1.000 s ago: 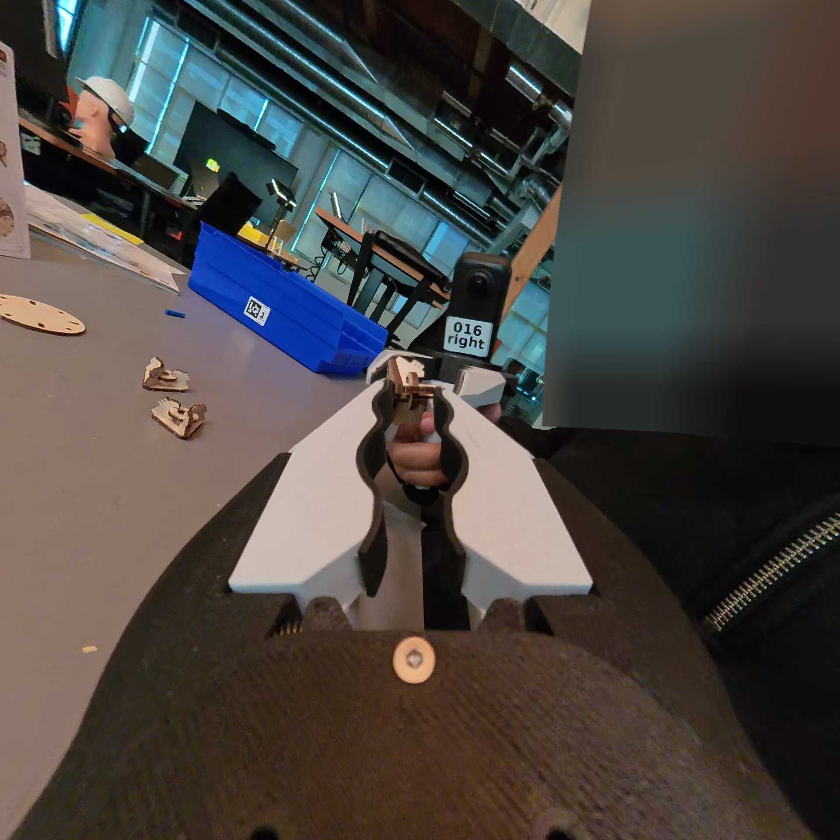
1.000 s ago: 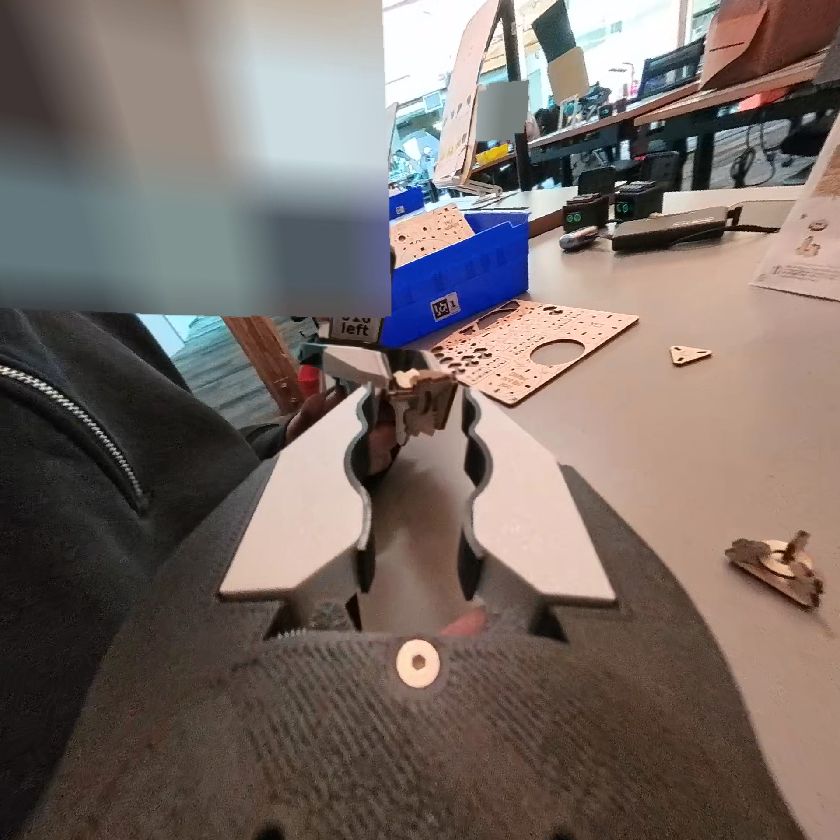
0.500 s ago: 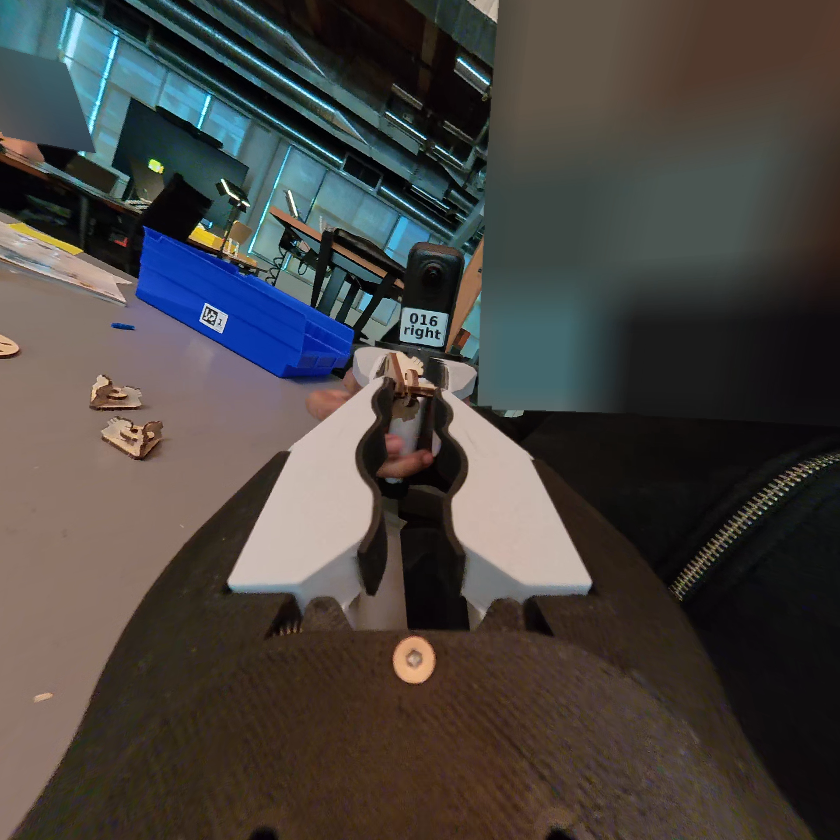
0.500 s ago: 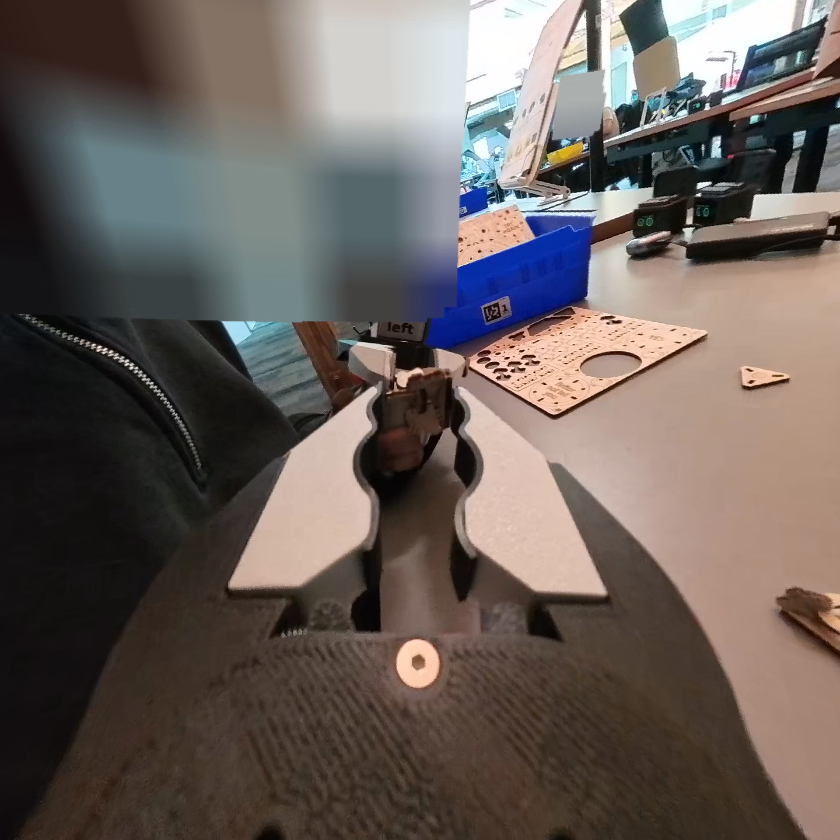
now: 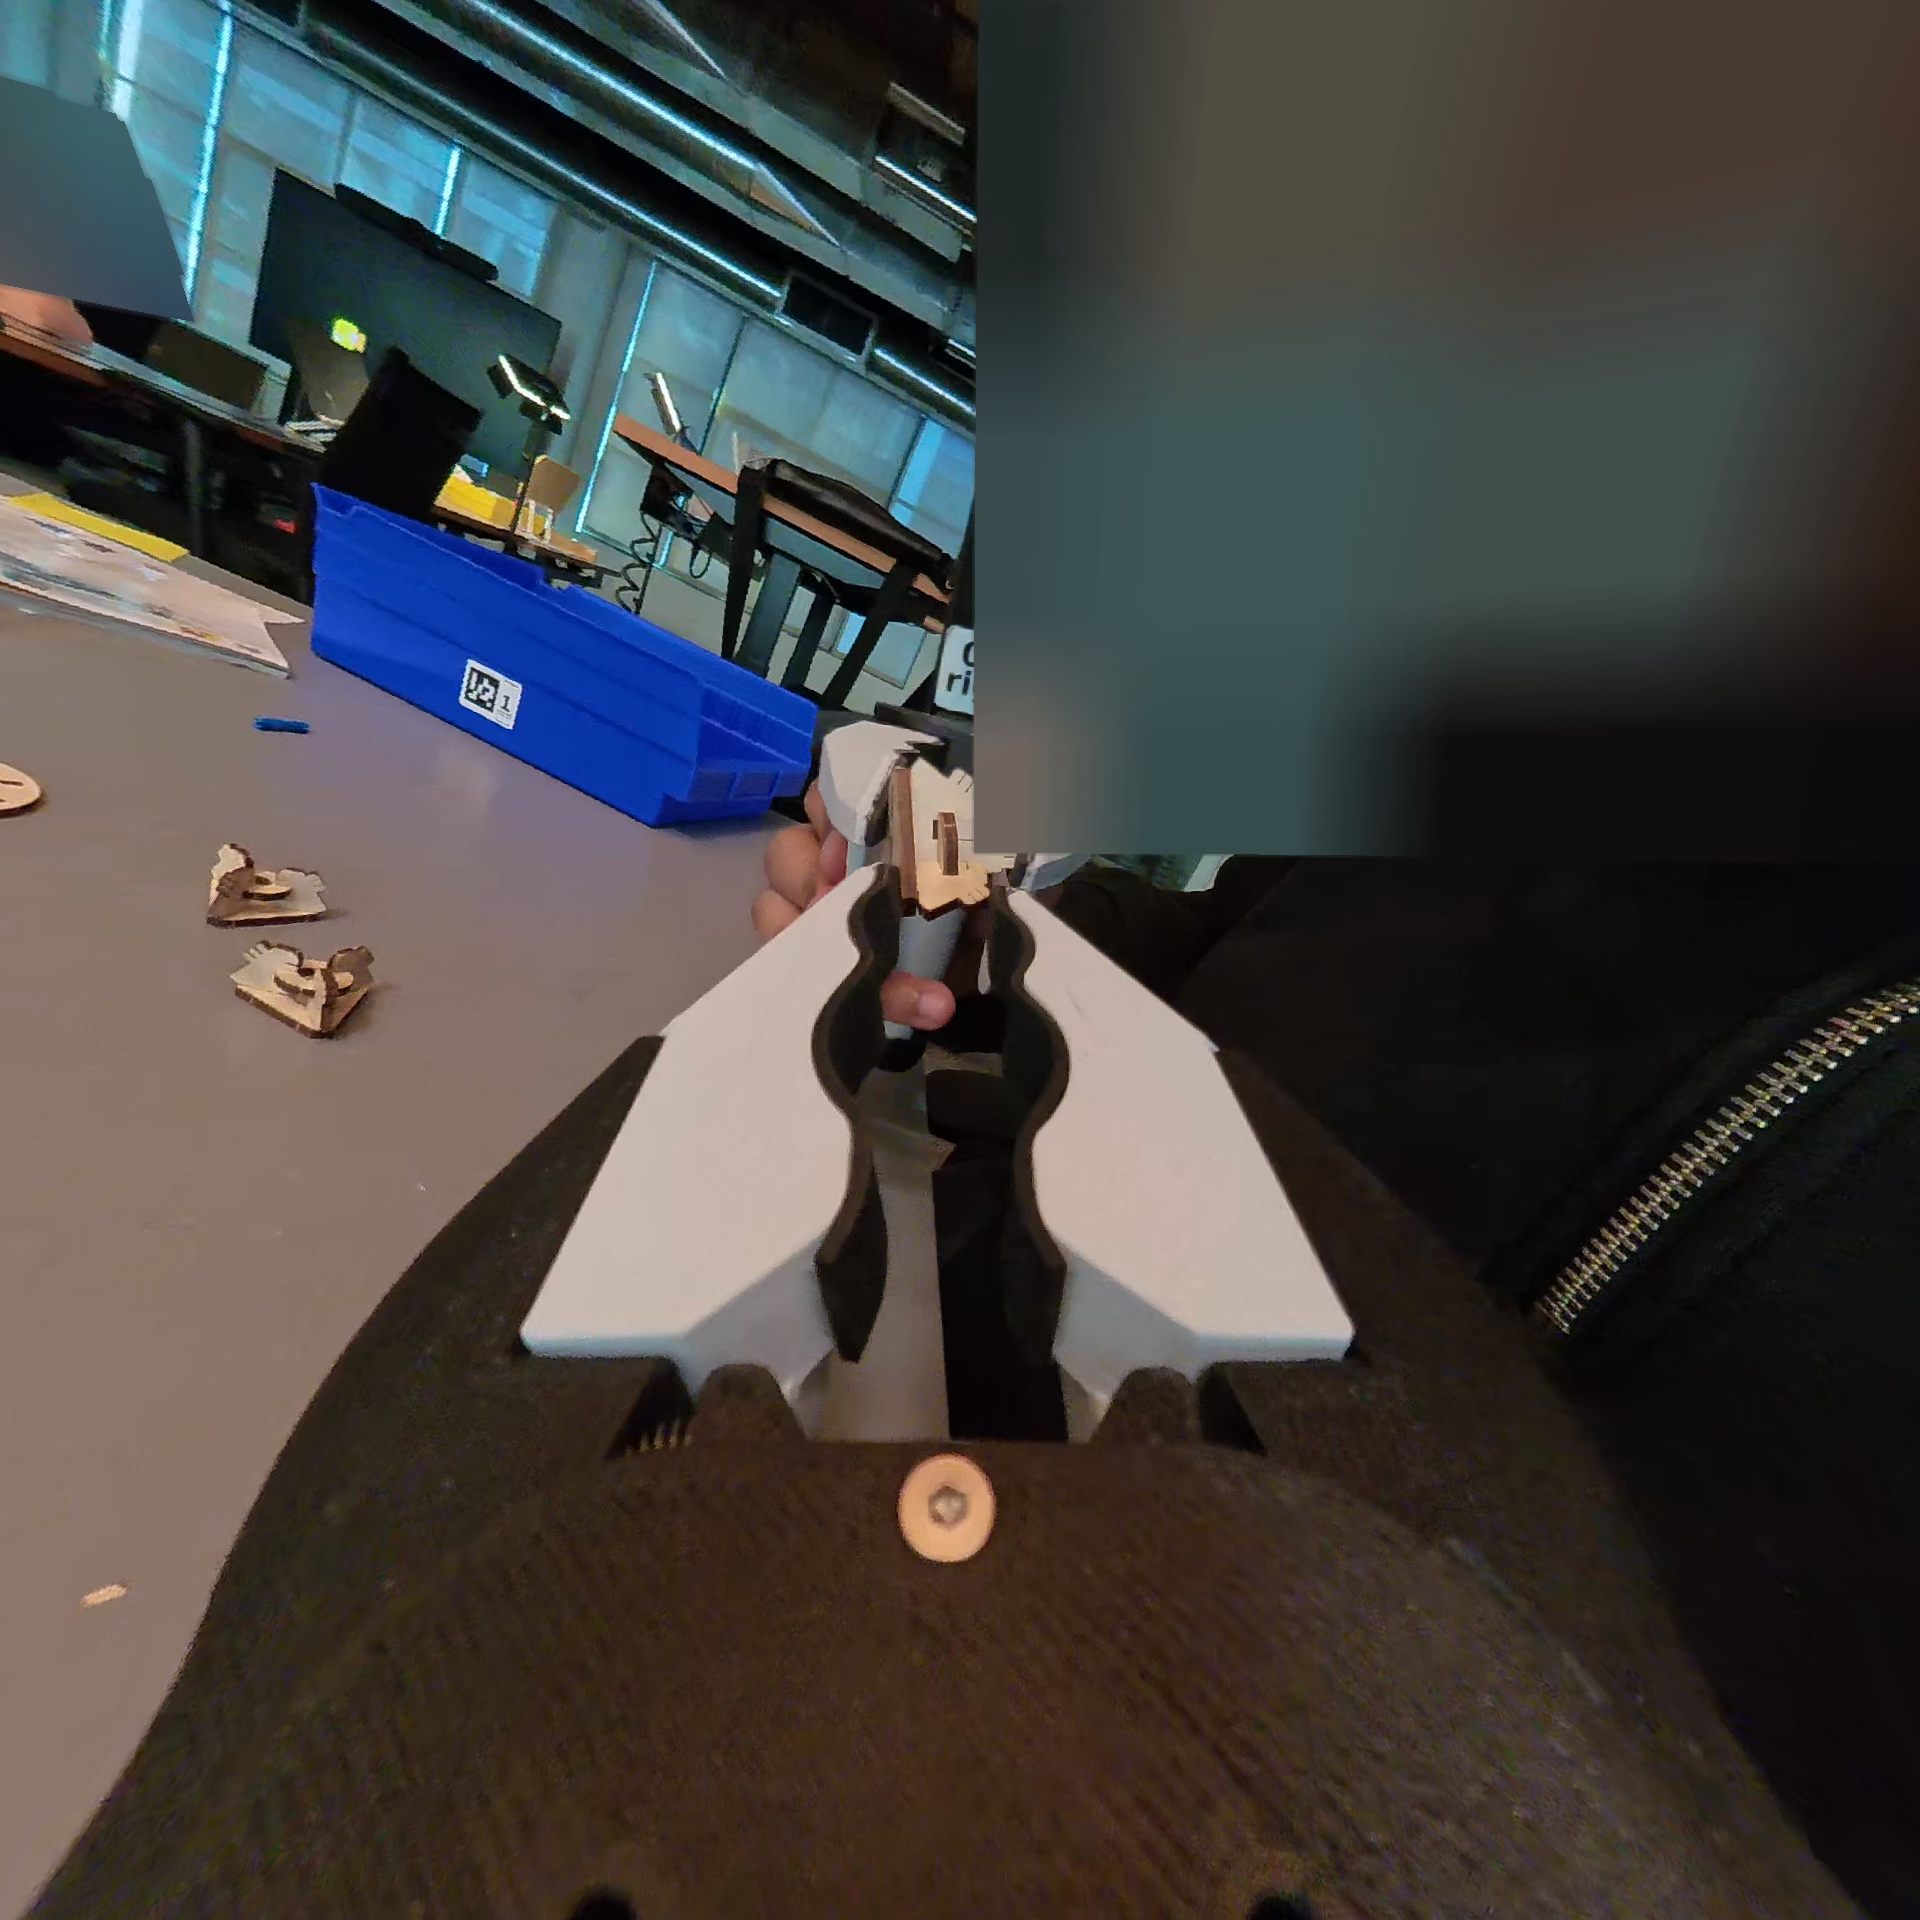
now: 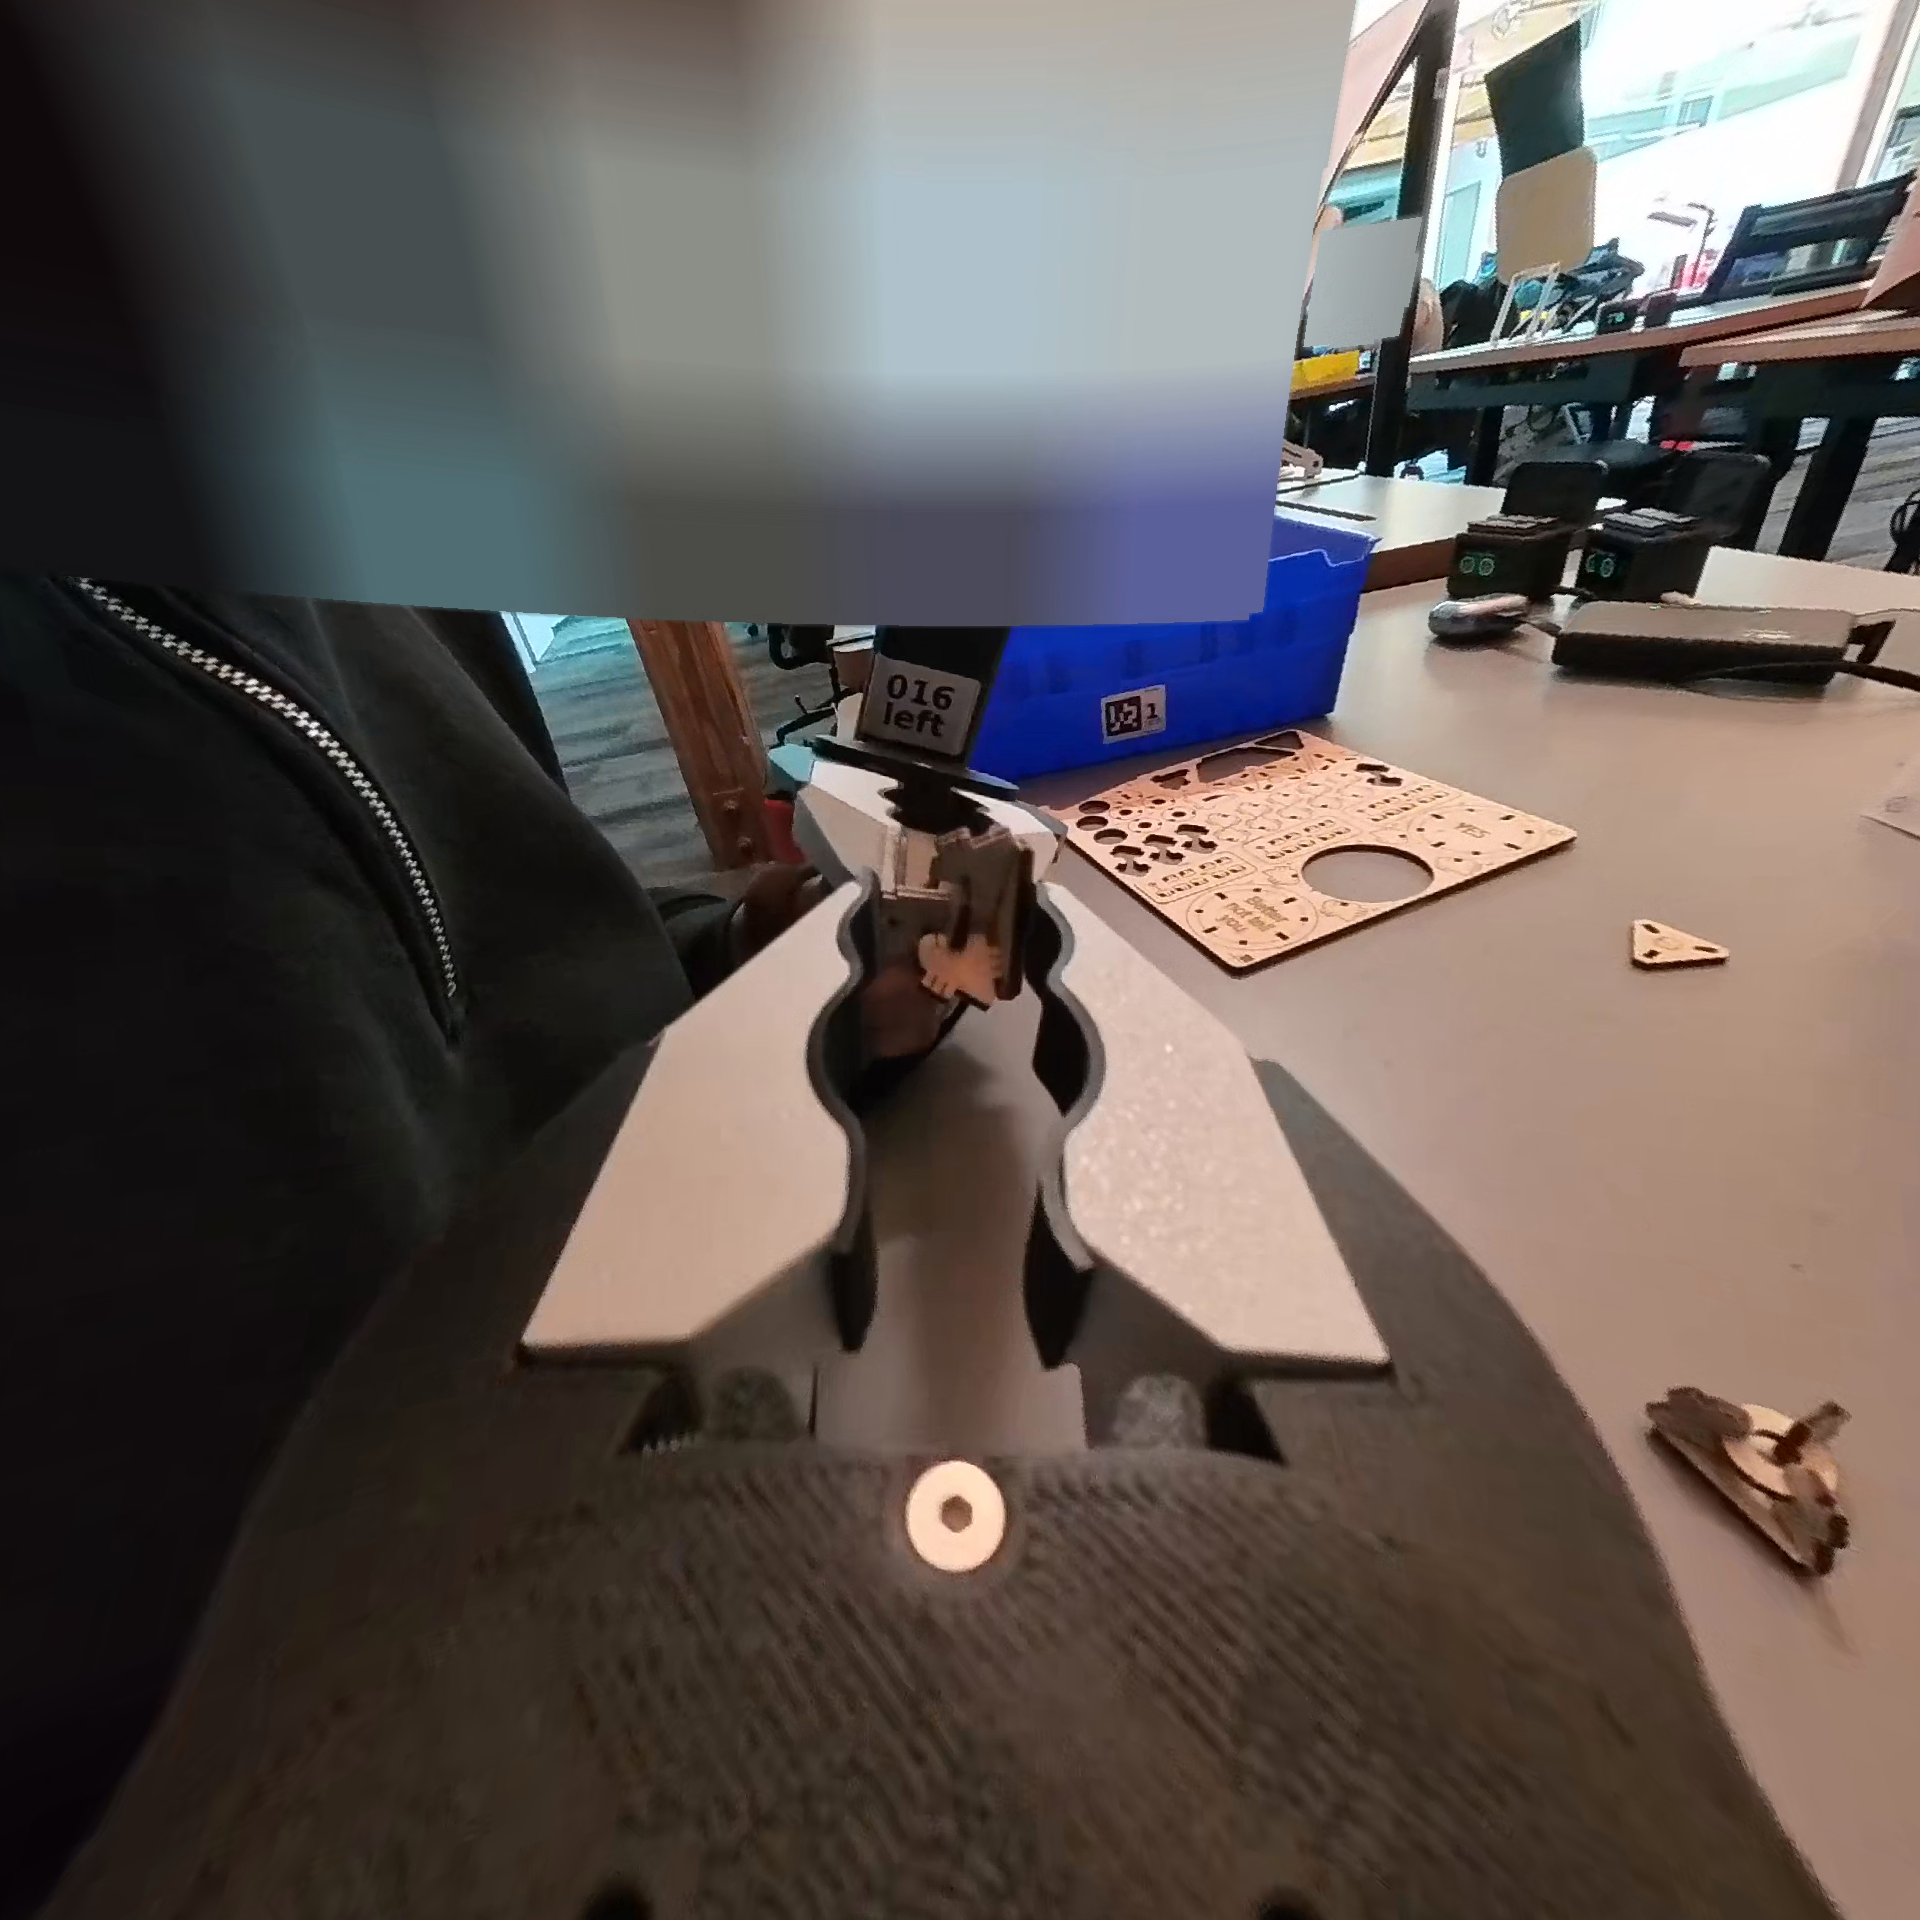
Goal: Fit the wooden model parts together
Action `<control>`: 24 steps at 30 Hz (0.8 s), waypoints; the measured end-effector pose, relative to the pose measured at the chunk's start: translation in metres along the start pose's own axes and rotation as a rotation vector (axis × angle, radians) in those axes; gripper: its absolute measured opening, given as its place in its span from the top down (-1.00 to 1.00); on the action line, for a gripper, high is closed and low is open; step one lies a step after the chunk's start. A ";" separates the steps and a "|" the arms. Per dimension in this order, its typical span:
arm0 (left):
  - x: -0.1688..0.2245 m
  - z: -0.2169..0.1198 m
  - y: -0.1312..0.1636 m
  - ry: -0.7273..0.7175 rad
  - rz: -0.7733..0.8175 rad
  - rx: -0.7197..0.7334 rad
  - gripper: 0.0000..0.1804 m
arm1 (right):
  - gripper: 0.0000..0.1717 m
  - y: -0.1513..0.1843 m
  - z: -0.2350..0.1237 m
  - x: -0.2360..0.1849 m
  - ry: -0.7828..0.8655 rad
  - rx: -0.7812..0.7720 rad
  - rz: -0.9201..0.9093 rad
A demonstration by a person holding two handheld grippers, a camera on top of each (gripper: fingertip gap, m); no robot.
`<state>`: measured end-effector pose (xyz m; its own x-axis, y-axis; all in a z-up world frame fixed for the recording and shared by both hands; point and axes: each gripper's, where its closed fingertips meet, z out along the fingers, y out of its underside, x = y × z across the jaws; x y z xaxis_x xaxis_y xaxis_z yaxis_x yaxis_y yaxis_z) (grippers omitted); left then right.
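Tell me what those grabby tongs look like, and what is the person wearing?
Each pair of tongs has two pale grey wedge-shaped plastic fingers lined with wavy black pads. They slide out of a rough black body with one round silver screw. The person wears a black jacket with a silver zip.

Table [image 6: 1455, 1091] mid open — wooden sheet [image 6: 1320, 847], blue bin [image 5: 540, 665] beyond.

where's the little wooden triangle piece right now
In the right wrist view, the wooden triangle lies flat on the grey table, right of the cut-out wooden sheet.
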<state>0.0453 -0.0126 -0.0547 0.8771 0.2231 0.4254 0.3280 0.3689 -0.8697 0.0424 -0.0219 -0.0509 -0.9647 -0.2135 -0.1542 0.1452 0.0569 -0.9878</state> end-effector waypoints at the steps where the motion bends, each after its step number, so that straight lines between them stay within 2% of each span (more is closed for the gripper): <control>1: 0.000 0.000 0.000 -0.003 -0.001 0.000 0.84 | 0.70 0.000 0.000 0.000 0.004 -0.004 -0.009; 10: -0.009 0.000 0.002 -0.048 -0.031 -0.015 0.84 | 0.70 0.005 0.001 0.007 0.066 -0.055 -0.094; 13: -0.019 0.000 0.001 -0.089 -0.085 -0.007 0.84 | 0.69 0.006 0.001 0.014 0.137 -0.131 -0.237; 16: -0.030 -0.004 -0.001 -0.121 -0.169 0.025 0.85 | 0.68 0.008 0.002 0.024 0.220 -0.252 -0.480; 19: -0.033 -0.010 -0.009 -0.078 -0.246 0.093 0.83 | 0.68 0.019 0.004 0.030 0.250 -0.401 -0.646; 22: -0.034 -0.010 -0.009 -0.091 -0.234 0.095 0.81 | 0.68 0.023 0.005 0.033 0.246 -0.455 -0.680; 24: -0.035 -0.008 -0.005 -0.115 -0.215 0.070 0.72 | 0.68 0.026 0.005 0.034 0.239 -0.473 -0.652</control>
<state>0.0156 -0.0293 -0.0668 0.7427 0.2321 0.6281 0.4743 0.4796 -0.7382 0.0141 -0.0328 -0.0822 -0.8517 -0.1365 0.5060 -0.5138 0.4079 -0.7548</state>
